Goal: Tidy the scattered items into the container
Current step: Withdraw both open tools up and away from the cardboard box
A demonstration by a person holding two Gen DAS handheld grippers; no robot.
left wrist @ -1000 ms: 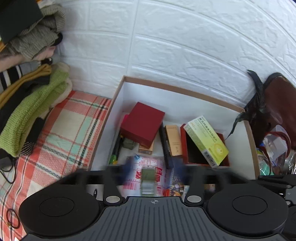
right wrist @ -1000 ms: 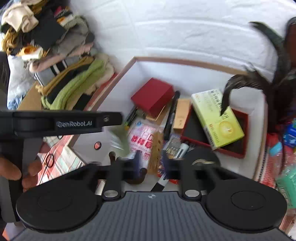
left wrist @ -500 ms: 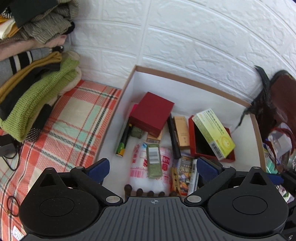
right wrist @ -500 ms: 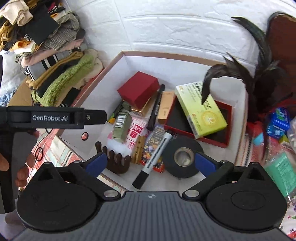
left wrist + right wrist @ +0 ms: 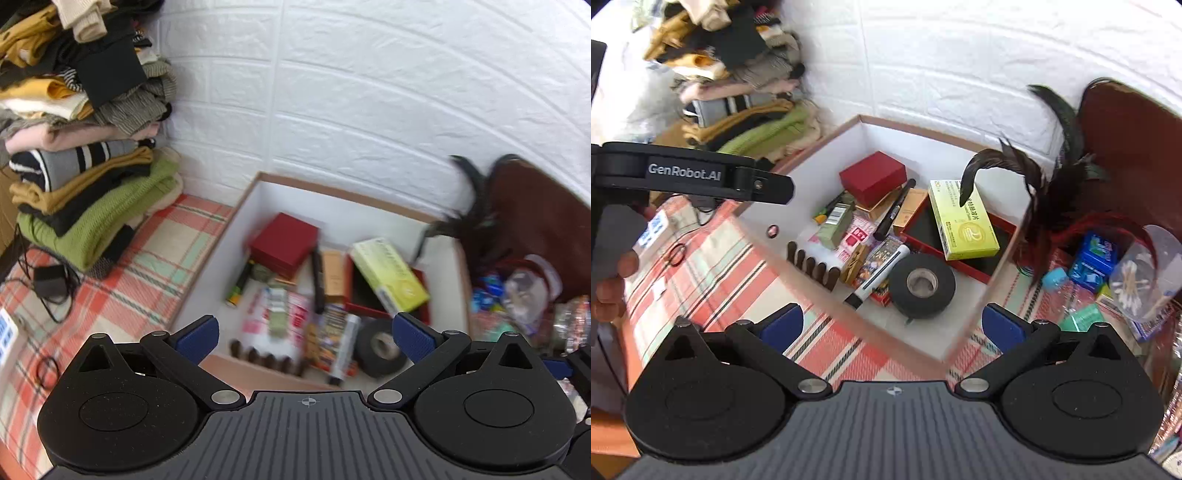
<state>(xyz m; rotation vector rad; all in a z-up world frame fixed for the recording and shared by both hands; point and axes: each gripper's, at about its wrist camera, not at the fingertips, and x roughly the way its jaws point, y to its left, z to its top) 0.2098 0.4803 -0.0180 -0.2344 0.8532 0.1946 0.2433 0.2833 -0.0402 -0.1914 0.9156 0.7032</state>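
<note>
Since fingers spread, olive box (image 5: 837,221) dropped, tape (image 5: 922,284) released

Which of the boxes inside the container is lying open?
The flat red tray-like box at the container's right side: its dark inside shows, with the yellow-green carton lying across it. The red cube box is closed.

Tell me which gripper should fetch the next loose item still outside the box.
Probably right: the right gripper is open and empty, and the blue packets beside the box show closest in its view.
</note>
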